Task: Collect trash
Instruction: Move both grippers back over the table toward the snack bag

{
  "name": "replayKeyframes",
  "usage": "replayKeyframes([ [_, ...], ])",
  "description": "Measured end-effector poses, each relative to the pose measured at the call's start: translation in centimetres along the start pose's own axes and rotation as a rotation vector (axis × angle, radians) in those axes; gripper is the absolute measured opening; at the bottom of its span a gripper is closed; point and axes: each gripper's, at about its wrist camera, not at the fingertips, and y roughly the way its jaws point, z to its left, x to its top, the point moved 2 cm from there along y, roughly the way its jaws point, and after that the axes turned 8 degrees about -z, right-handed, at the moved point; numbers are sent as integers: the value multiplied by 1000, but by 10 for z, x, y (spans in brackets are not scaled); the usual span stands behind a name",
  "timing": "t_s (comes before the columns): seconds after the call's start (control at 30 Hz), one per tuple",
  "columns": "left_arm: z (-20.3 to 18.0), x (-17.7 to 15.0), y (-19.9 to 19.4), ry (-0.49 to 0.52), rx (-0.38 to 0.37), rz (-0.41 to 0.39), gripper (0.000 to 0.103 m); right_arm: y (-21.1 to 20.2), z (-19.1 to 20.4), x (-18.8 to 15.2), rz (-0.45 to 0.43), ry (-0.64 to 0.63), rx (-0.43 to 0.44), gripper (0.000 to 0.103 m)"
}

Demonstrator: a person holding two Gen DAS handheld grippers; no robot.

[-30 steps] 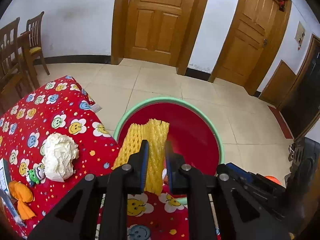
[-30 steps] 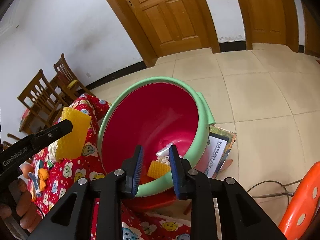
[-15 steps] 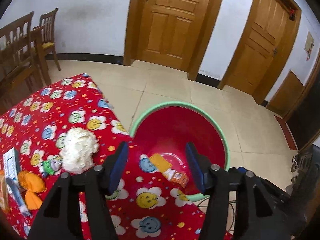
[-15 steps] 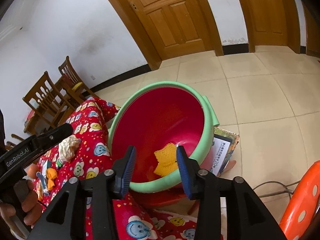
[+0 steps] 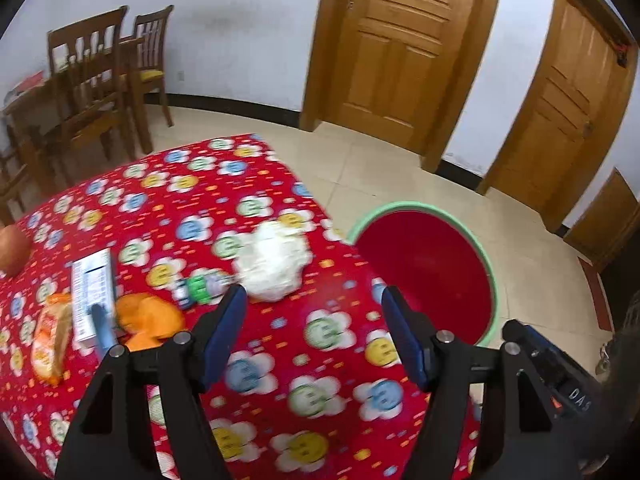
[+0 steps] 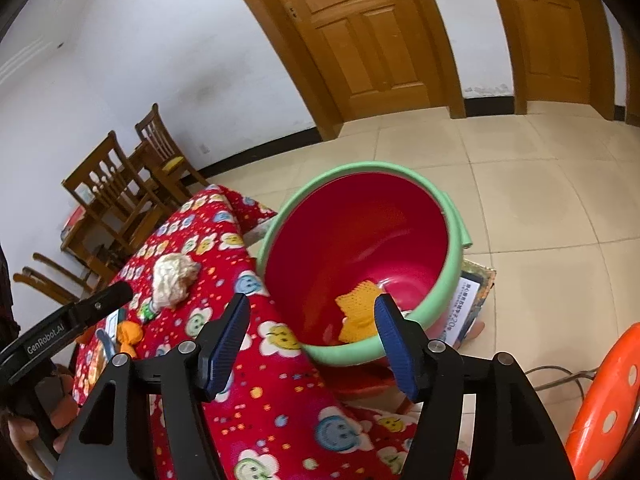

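The left gripper (image 5: 312, 334) hung over the red smiley-flower tablecloth (image 5: 280, 344) with its jaws spread wide and nothing between them. The right gripper (image 6: 310, 334) was likewise spread and empty, aimed across the table corner toward the red bucket with a green rim (image 6: 454, 216).

As a judgement of progress: part of the job looked done. In the right wrist view a piece of yellow foam netting (image 6: 358, 312) lay at the bottom of the bucket, at about 1 o'clock from the right gripper.

Much seemed left. On the cloth, at about 11 o'clock from the left gripper and just beyond its left finger, sat a crumpled white paper wad (image 5: 274, 258). Touching it at its 9 o'clock side was a small green-and-white wrapper (image 5: 202, 286), blurred. Farther toward 9 o'clock lay orange peel (image 5: 150, 320), a printed white carton (image 5: 91, 292), and an orange snack packet (image 5: 50, 342) near the table edge. The paper wad lay nearest the bucket, which stood at 2 o'clock, just off the table corner.
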Motion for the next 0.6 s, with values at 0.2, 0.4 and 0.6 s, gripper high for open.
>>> replayKeyframes([
  [0.2, 43, -3, -22, -44, 81, -13, 70, 2, 23, -5, 17, -38, 33, 67],
  [0.4, 87, -7, -41, -80, 168, -25, 70, 9, 52, -11, 45, -91, 71, 68],
  [0.6, 133, -14, -54, -133, 247, -25, 71, 18, 83, -20, 77, -137, 106, 68],
])
